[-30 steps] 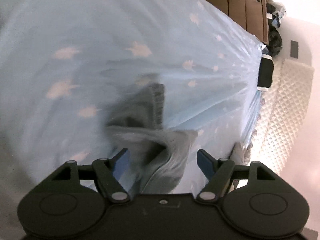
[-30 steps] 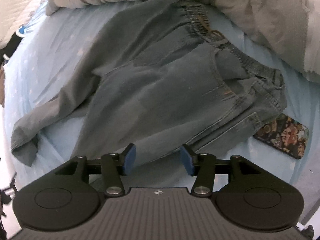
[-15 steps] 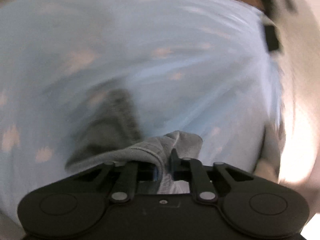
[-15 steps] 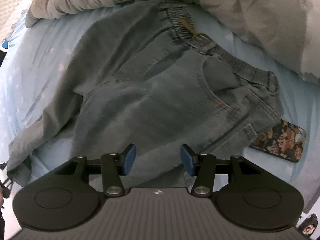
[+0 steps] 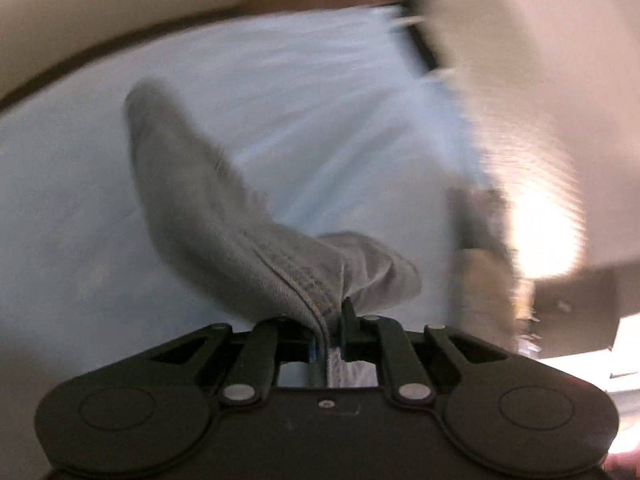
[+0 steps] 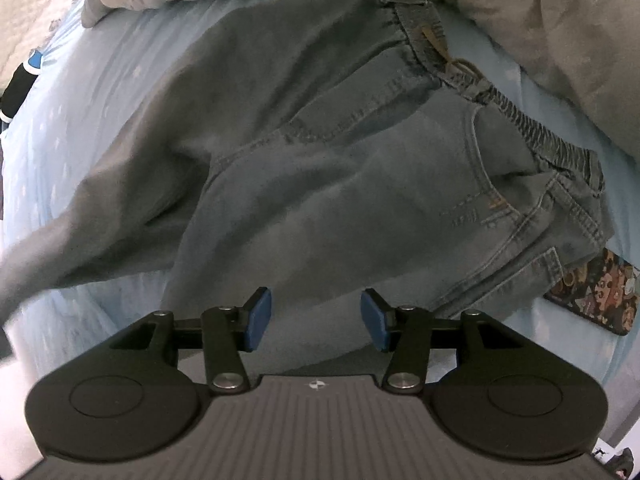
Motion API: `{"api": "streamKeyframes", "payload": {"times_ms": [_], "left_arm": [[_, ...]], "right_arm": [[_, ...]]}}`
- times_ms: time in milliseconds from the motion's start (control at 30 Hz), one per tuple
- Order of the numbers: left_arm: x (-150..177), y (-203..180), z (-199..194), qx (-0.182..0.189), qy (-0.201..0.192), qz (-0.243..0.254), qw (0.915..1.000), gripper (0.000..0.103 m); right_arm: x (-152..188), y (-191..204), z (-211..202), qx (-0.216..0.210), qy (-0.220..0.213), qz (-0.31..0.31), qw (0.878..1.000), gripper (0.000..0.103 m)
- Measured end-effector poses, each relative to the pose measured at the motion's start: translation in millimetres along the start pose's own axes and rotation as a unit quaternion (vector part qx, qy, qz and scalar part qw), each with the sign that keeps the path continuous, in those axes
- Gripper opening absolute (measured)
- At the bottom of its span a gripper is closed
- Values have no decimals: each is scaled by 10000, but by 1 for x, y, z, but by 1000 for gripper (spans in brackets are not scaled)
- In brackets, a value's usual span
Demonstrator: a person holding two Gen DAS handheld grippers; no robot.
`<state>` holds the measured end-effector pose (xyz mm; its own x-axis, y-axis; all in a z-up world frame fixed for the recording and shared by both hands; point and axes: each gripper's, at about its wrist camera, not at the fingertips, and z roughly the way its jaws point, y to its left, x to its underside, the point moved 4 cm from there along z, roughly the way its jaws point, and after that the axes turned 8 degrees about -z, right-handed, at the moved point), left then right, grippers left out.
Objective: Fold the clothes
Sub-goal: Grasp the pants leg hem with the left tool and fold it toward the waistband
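Grey-blue denim jeans (image 6: 320, 168) lie spread on a light blue bedsheet (image 6: 100, 92), elastic waistband (image 6: 520, 120) at the upper right, legs running to the lower left. My right gripper (image 6: 316, 316) is open and empty, hovering over the nearer leg. My left gripper (image 5: 330, 320) is shut on the hem of a jeans leg (image 5: 248, 240) and holds it lifted above the sheet (image 5: 320, 100). The left wrist view is motion-blurred.
A grey duvet (image 6: 520, 12) is bunched along the far side behind the waistband. A phone in a cartoon-print case (image 6: 592, 296) lies on the sheet, partly under the jeans' right hip. A quilted white cover (image 6: 36, 4) and a black item (image 6: 18, 88) sit far left.
My left gripper closed on the jeans leg hem and lifted it, swinging the view. My right gripper moved closer over the jeans and stayed open.
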<state>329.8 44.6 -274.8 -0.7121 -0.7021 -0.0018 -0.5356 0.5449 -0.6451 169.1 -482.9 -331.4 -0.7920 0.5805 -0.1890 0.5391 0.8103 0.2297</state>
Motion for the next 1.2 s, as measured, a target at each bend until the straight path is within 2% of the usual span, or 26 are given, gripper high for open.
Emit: {"api": "streamKeyframes", "payload": {"times_ms": [67, 200, 333, 367, 433, 467, 500, 667, 800, 900, 1067, 1100, 1133, 1167, 1200], "left_arm": [[11, 46, 7, -309, 195, -491, 9981, 9], [26, 87, 9, -283, 370, -1049, 9934, 11], [26, 87, 8, -282, 442, -1163, 9918, 16], [25, 85, 6, -263, 449, -1174, 9917, 22], [23, 83, -2, -255, 451, -1176, 9917, 42], [23, 85, -9, -312, 441, -1158, 9918, 56], [23, 85, -16, -361, 405, -1124, 9922, 60], [6, 72, -26, -463, 267, -836, 9951, 62], [-7, 68, -9, -848, 252, -623, 9941, 63], [-13, 80, 1, -1037, 244, -896, 9903, 63], [-15, 104, 11, -1012, 266, -1680, 9802, 63], [-15, 106, 11, -997, 234, -1784, 9786, 63], [-15, 107, 12, -980, 184, -1878, 9771, 61], [-16, 104, 11, -942, 98, -1880, 9776, 55], [-17, 98, 9, -890, -12, -1821, 9792, 40]], "right_arm": [[3, -3, 2, 12, 59, 12, 10000, 52], [4, -2, 6, -20, 147, -39, 9999, 52], [-4, 12, 14, -139, 167, -233, 9995, 52], [-8, 18, 17, -194, 163, -259, 9993, 52], [-18, 32, 22, -337, 119, -281, 9990, 52], [-23, 40, 24, -420, 88, -293, 9987, 52], [-30, 48, 26, -498, 49, -319, 9982, 53], [-73, 89, 38, -817, -221, -430, 9955, 58], [-110, 104, 50, -708, -342, -326, 9964, 63], [-133, 103, 62, -580, -334, -98, 9977, 72], [-157, 90, 88, -505, -125, 381, 9979, 71], [-159, 87, 94, -544, -71, 498, 9973, 62], [-161, 84, 99, -624, -27, 642, 9960, 36], [-163, 82, 104, -704, 18, 786, 9944, 19], [-166, 81, 106, -780, 27, 864, 9932, 5]]}}
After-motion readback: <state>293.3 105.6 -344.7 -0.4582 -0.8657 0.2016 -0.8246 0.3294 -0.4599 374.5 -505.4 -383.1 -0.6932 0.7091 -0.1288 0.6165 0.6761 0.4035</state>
